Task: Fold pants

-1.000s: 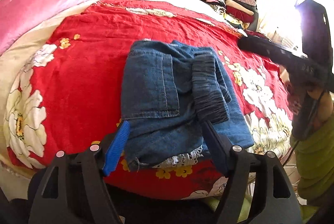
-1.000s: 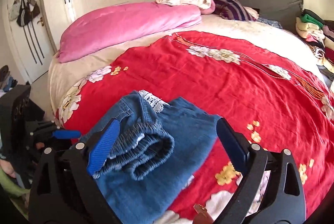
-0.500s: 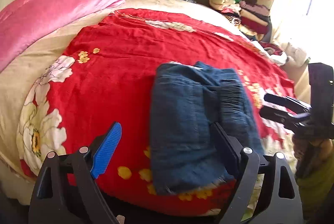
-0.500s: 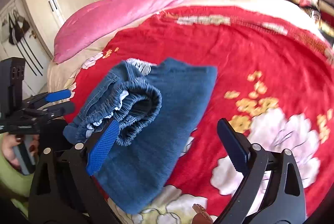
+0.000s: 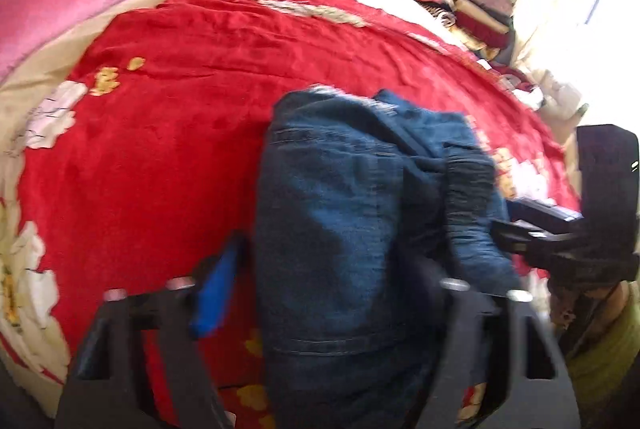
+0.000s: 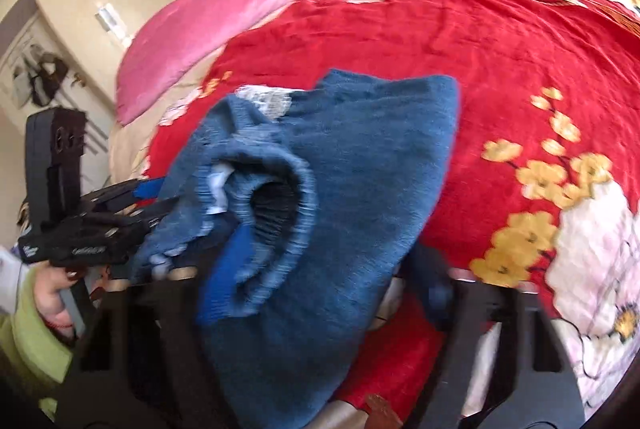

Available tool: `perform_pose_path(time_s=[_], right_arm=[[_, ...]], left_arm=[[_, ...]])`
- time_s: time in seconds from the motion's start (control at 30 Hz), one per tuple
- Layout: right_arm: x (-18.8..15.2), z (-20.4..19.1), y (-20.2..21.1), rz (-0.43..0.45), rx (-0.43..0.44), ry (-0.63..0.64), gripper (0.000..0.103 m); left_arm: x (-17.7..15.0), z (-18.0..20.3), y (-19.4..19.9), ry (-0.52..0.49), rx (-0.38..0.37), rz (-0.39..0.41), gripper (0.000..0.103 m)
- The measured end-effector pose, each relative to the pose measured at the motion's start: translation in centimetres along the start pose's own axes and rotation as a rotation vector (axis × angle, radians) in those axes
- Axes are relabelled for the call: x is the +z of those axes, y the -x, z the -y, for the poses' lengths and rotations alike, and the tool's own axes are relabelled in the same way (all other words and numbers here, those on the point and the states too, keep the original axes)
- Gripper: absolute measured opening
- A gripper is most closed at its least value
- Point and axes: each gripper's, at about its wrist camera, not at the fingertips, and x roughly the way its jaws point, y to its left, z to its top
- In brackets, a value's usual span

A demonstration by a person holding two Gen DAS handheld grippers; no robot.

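The folded pants (image 5: 352,229) lie on the red blanket (image 5: 180,109) near the bed's front edge. The left claw (image 5: 320,293) is closing around their near end, denim between its fingers. The right claw (image 6: 328,269) is closing too, the elastic waistband (image 6: 280,197) bunched between its fingers. Blur hides whether the pads press yet.

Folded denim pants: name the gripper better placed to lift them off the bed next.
Neither clearly: both. The left gripper and right gripper each straddle the denim pants from opposite sides, jaws closing around the bundle; a two-sided lift looks likeliest.
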Motion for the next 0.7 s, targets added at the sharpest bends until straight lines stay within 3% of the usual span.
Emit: perform_pose_path(time_s=[0.03, 0.2, 0.5, 0.67, 0.7], right_arm=[[0.0, -0.3, -0.1, 0.0, 0.015, 0.011, 0.028], [0.9, -3.3, 0.8, 0.05, -0.026, 0.137, 0.012], [6.1, -5.7, 1.6, 0.154, -0.024, 0.242, 0.012], [7.5, -4.0, -1.0, 0.104, -0.048, 0.19, 0.016], [7.5, -3.3, -1.7, 0.085, -0.037, 0.158, 0.023]], left_arm=[[0.0, 0.2, 0.0, 0.006, -0.01, 0.002, 0.048], [0.7, 1.7, 1.4, -0.023, 0.005, 0.049, 0.036], [4.5, 1.6, 4.1, -0.044, 0.077, 0.195, 0.036], [5.4, 0.2, 1.9, -0.005, 0.113, 0.158, 0.039], [5.3, -0.2, 1.3, 0.007, 0.115, 0.141, 0.04]])
